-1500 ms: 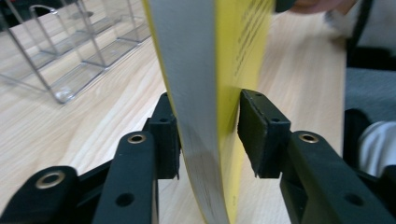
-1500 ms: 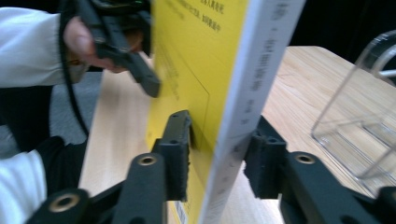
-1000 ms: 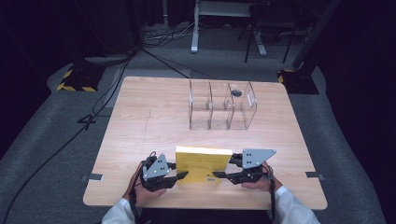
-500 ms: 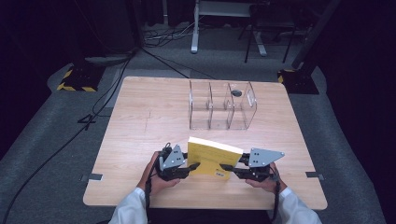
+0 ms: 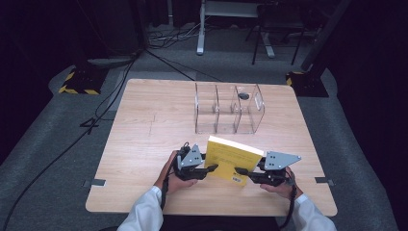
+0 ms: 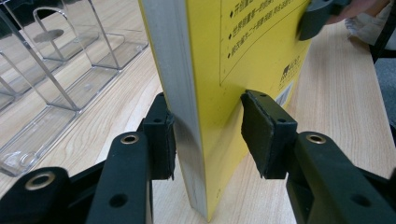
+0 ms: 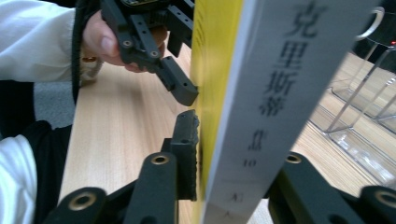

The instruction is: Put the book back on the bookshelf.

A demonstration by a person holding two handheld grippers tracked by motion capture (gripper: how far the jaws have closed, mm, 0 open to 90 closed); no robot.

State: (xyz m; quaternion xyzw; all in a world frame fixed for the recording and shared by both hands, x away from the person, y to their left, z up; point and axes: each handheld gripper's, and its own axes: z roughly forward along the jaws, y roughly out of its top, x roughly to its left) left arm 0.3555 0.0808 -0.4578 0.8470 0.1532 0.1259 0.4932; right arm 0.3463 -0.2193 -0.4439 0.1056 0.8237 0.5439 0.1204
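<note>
Yellow book (image 5: 232,160) standing on edge and tilted, near my side of the wooden table (image 5: 144,125), is what both my claws are working on. My left gripper (image 5: 207,169) sits at the book's left end; in the left gripper view its jaws straddle the page edge and the yellow cover (image 6: 233,70): the left pad (image 6: 164,140) lies against the pale page block, while the right pad (image 6: 262,135) stands a little off the cover, so this claw is spread around the book, not clamped on it. Those jaws have just been opening, with the book between them. My right gripper (image 5: 243,172) sits at the book's right end, by the spine. In the right gripper view the near pad (image 7: 187,154) presses on the yellow cover and the white spine with dark printed characters (image 7: 280,93) fills the gap to the other jaw, so this claw is closed tight on the book; its jaws have just been closing on it. My other claw (image 7: 180,91) touches the same cover farther along. Beyond the book, toward the table's far side, stands a clear plastic organizer (image 5: 228,108) with upright dividers, well apart from the book, and a small dark round thing (image 5: 243,96) lies in its right compartment
</note>
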